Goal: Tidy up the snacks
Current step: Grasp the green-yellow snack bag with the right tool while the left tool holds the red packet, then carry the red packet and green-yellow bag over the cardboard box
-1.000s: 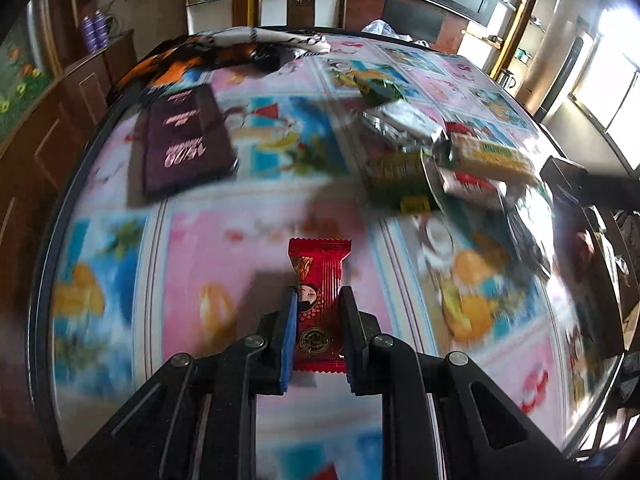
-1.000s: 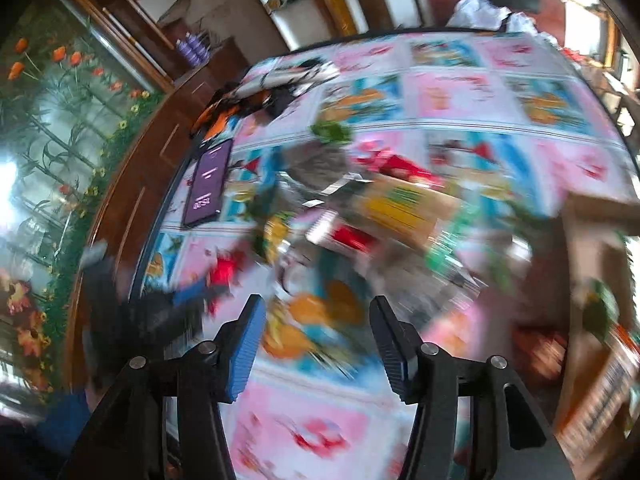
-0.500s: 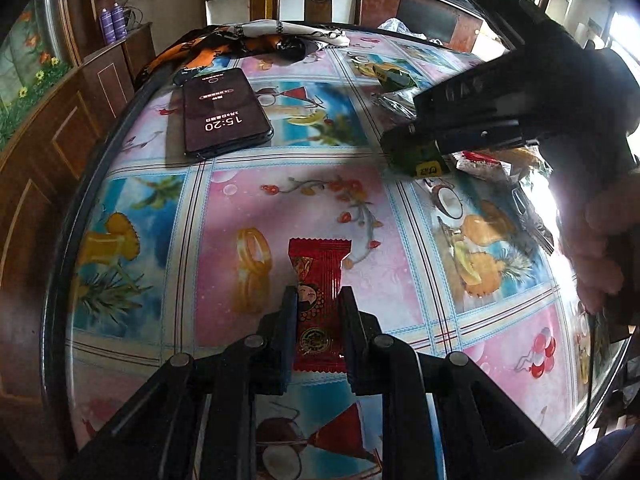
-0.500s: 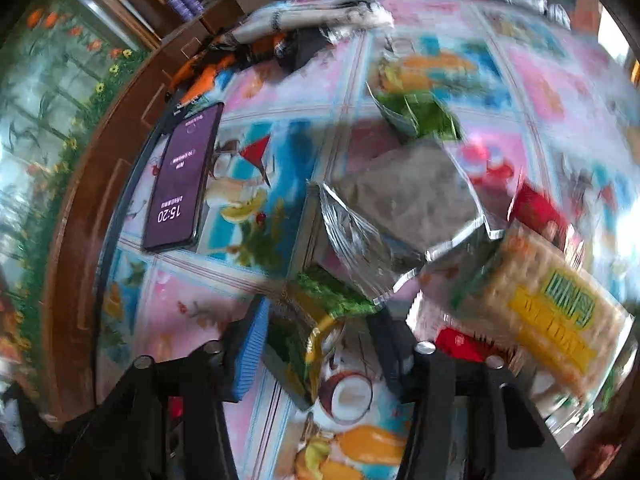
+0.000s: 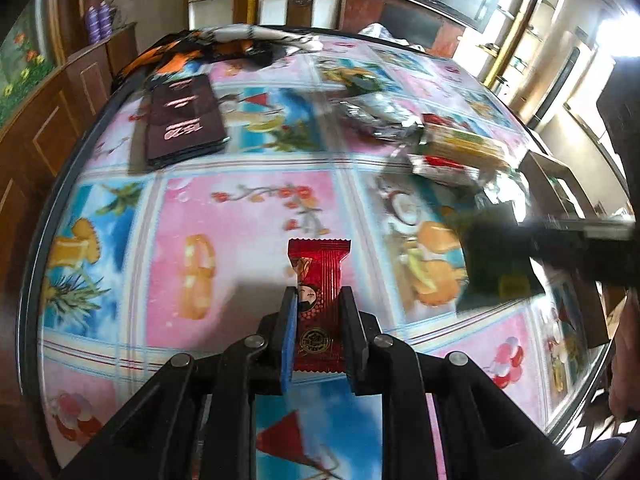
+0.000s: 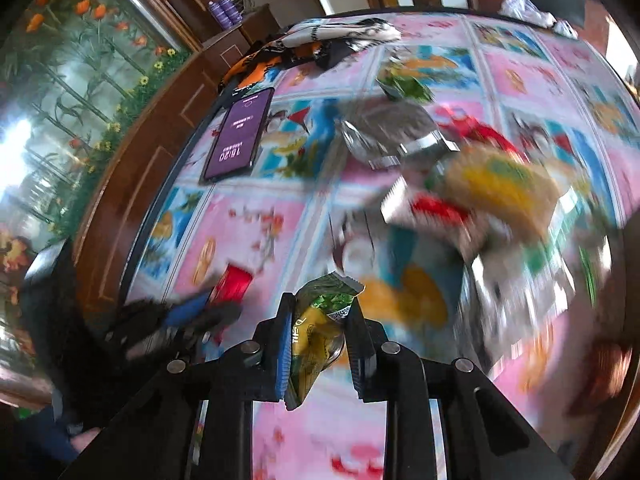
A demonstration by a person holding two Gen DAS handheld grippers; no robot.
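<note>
My left gripper point(image 5: 318, 294) is shut on a red snack packet point(image 5: 320, 256), which sticks out forward above the colourful tablecloth point(image 5: 248, 220). The jaws of my right gripper point(image 6: 320, 302) are closing, and their pads press a crumpled green and yellow snack packet point(image 6: 316, 332). In the left wrist view the right gripper point(image 5: 560, 248) is a dark blur at the right, with the green packet point(image 5: 496, 276) in it. The right wrist view shows the left gripper point(image 6: 188, 312) low on the left, holding the red packet point(image 6: 234, 282).
A pile of snacks lies mid-table: a silver packet point(image 6: 392, 128), a yellow cracker pack point(image 6: 500, 184) and red-and-white wrappers point(image 6: 432, 208). A phone point(image 5: 184, 124) lies at the left. Bunched cloth point(image 5: 240, 40) sits at the far edge. A wooden box point(image 5: 560, 184) stands at the right.
My right gripper went from open over the table to the snack pile, closed on the green and yellow packet and pulled it away. The left gripper kept hold of the red packet.
</note>
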